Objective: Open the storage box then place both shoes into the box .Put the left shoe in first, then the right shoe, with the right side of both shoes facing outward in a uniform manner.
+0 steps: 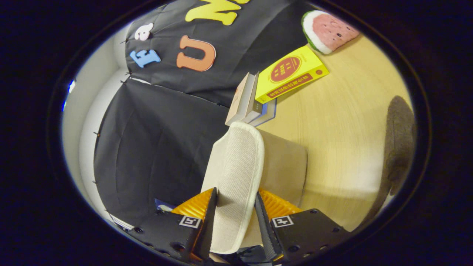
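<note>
A cream, mesh-textured shoe (236,166) stands between my two fingers, its sole edge running away from me. My gripper (235,210) is shut on the shoe, one finger (208,218) pressing on each flat side. The view is rolled sideways, so the wooden table (343,129) appears upright beyond the shoe. A beige panel (284,166), perhaps the storage box, lies just behind the shoe; what it is I cannot tell for sure.
Beyond the shoe stands a stack of books (251,103) topped by a yellow book (292,74). A watermelon-slice toy (327,31) lies past them. A dark brown fuzzy object (399,144) sits at the table's far side.
</note>
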`<control>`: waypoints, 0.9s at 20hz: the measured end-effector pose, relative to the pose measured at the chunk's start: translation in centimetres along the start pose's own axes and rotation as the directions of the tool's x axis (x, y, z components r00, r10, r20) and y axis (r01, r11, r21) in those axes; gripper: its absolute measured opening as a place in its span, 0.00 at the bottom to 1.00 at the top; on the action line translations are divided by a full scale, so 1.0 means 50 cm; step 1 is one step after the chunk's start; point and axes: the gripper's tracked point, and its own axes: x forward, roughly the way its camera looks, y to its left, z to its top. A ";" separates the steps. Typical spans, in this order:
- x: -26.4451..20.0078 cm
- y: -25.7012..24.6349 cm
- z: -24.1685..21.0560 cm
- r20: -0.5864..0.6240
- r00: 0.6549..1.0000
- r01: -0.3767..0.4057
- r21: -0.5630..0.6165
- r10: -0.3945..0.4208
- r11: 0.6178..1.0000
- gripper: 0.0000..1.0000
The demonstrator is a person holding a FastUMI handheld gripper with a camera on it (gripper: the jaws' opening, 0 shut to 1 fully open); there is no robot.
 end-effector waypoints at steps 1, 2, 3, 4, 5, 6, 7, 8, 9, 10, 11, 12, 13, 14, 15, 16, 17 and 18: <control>-0.006 0.004 0.000 0.009 1.000 0.026 -0.014 -0.026 1.000 0.55; -0.011 0.007 -0.001 0.024 0.998 0.054 -0.025 -0.053 0.998 0.55; -0.011 0.008 0.002 0.035 0.996 0.082 -0.026 -0.081 0.996 0.48; -0.020 0.015 -0.003 0.028 0.995 0.094 -0.037 -0.093 0.995 0.42; -0.022 0.023 -0.004 0.030 0.995 0.096 -0.038 -0.095 0.995 0.36; -0.022 0.030 0.017 0.043 0.994 0.102 -0.035 -0.100 0.994 0.30; -0.024 0.040 0.003 0.046 0.994 0.096 -0.006 -0.095 0.995 0.23; -0.034 0.041 0.000 0.039 0.993 0.110 -0.003 -0.110 0.994 0.17; -0.038 0.045 -0.003 0.035 0.992 0.124 -0.015 -0.123 0.992 0.11; -0.046 0.044 0.013 0.028 0.988 0.154 -0.040 -0.153 0.987 0.10; -0.011 0.046 0.005 0.035 0.987 0.157 -0.040 -0.155 0.987 0.10; -0.050 0.069 0.006 0.035 0.985 0.170 -0.064 -0.168 0.983 0.03; -0.048 0.079 0.006 0.044 0.984 0.175 -0.084 -0.172 0.981 0.03; -0.050 0.095 0.008 0.049 0.984 0.177 -0.088 -0.173 0.980 0.03; -0.054 0.118 0.010 0.052 0.986 0.163 -0.085 -0.159 0.983 0.03; -0.059 0.145 0.016 0.060 0.988 0.146 -0.087 -0.142 0.985 0.03; -0.062 0.169 0.021 0.066 0.989 0.138 -0.091 -0.132 0.986 0.02; -0.064 0.194 0.020 0.070 0.990 0.130 -0.098 -0.123 0.987 0.03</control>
